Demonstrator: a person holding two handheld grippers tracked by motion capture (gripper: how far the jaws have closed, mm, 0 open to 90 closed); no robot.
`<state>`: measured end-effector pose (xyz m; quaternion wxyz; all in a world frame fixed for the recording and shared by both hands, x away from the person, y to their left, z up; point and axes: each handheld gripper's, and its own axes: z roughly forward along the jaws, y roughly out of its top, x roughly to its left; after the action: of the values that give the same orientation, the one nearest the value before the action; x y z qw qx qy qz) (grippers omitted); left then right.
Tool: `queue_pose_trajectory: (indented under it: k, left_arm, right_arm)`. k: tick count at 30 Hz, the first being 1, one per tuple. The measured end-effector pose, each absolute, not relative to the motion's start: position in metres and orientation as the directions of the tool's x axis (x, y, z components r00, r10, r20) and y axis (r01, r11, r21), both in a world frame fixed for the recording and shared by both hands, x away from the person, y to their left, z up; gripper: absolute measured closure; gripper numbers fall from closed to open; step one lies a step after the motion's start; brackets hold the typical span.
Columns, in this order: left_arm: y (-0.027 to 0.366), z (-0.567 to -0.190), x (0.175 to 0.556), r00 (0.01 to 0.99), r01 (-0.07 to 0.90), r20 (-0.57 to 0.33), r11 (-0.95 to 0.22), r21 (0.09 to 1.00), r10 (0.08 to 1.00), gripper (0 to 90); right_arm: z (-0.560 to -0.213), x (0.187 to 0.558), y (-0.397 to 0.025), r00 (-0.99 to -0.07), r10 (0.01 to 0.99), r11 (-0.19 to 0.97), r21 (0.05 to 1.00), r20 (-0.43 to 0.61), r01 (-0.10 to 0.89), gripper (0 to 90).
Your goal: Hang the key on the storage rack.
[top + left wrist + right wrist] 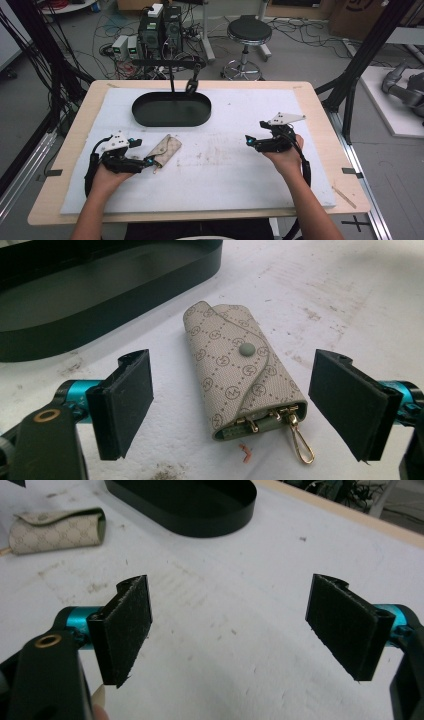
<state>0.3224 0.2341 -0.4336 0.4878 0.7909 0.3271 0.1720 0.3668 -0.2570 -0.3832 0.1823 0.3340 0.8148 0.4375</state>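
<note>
A beige patterned key pouch lies on the white mat, its flap snapped shut and a gold clip sticking out of its near end. My left gripper stands open at that end; in the left gripper view the key pouch lies between and just beyond the two pads, untouched. My right gripper hovers open over bare mat at the right, nothing between its pads. The key pouch appears far off at the upper left of the right gripper view.
A black oval tray sits at the back of the mat, with a black stand rising behind it. The wooden table edge borders the mat. A stool, computers and cables crowd the floor beyond.
</note>
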Motion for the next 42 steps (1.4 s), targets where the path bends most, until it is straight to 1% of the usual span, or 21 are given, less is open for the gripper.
queue_pose_trajectory:
  k: [7,9,11,15,24,27,36,42]
  left_arm:
    - [0.231,-0.435,0.324,0.731,0.349,-0.049,-0.311,0.884,0.681,17.9]
    - [0.231,-0.435,0.325,0.732,0.347,-0.047,-0.313,0.884,0.679,17.8]
    - [0.232,-0.436,0.325,0.733,0.346,-0.046,-0.314,0.884,0.679,17.9]
    - [0.232,-0.436,0.325,0.734,0.346,-0.045,-0.315,0.884,0.678,17.9]
    - [0.231,-0.437,0.327,0.732,0.347,-0.048,-0.311,0.885,0.680,17.9]
    - [0.231,-0.436,0.326,0.731,0.344,-0.046,-0.310,0.886,0.681,17.9]
    - [0.231,-0.435,0.327,0.726,0.349,-0.063,-0.288,0.892,0.685,17.9]
    - [0.222,-0.439,0.330,0.722,0.374,-0.068,-0.306,0.875,0.689,17.8]
  right_arm:
    - [-0.399,0.355,-0.264,-0.684,0.730,0.355,0.848,0.011,0.393,19.0]
    - [-0.399,0.353,-0.266,-0.678,0.734,0.341,0.852,0.023,0.397,19.0]
    - [-0.399,0.349,-0.270,-0.660,0.750,0.295,0.865,0.054,0.406,18.9]
    - [-0.401,0.351,-0.273,-0.638,0.766,0.277,0.858,0.074,0.432,18.9]
    - [-0.407,0.355,-0.271,-0.606,0.794,0.307,0.830,0.046,0.465,19.2]
    - [-0.409,0.357,-0.270,-0.589,0.807,0.304,0.818,0.051,0.488,19.3]
    - [-0.408,0.357,-0.272,-0.594,0.803,0.306,0.828,0.041,0.470,19.2]
    - [-0.407,0.355,-0.271,-0.602,0.798,0.306,0.836,0.036,0.455,19.1]
